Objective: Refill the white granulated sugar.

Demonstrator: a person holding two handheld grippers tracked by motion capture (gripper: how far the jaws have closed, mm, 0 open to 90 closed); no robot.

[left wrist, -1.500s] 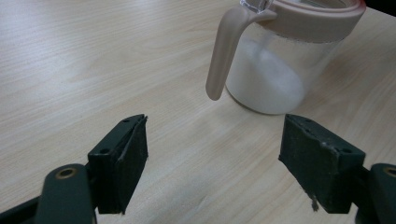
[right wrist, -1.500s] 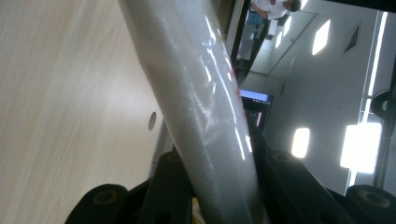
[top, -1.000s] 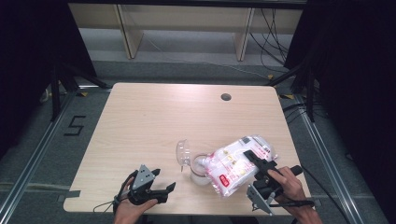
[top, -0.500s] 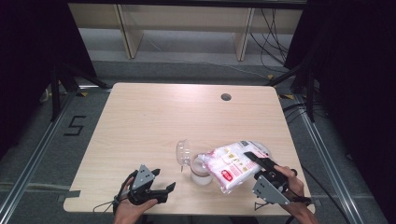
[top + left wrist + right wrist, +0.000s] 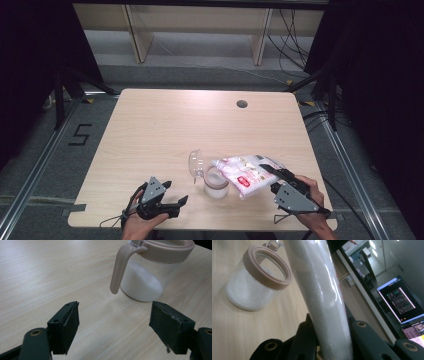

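A clear jar [image 5: 216,186] with a beige rim and handle [image 5: 120,270] stands near the table's front edge, holding white granules; its clear lid [image 5: 195,164] is flipped open to the left. My right gripper [image 5: 272,177] is shut on a pink-and-white printed bag [image 5: 247,172] of white granules, which lies low with its far end at the jar's rim. In the right gripper view the bag [image 5: 322,295] runs up between the jaws, beside the jar [image 5: 254,287]. My left gripper [image 5: 176,192] rests open on the table, left of the jar [image 5: 147,277], with nothing between its jaws.
The wooden table [image 5: 165,130] has a round cable hole [image 5: 242,104] at its back right. A shelf frame [image 5: 200,30] stands behind the table. Dark curtains flank both sides. A monitor [image 5: 402,300] shows beyond the table's right edge.
The bag has tipped from a raised, steeper tilt down to nearly level, its end now at the jar's rim. My right hand turned slightly with it. The left gripper stayed put.
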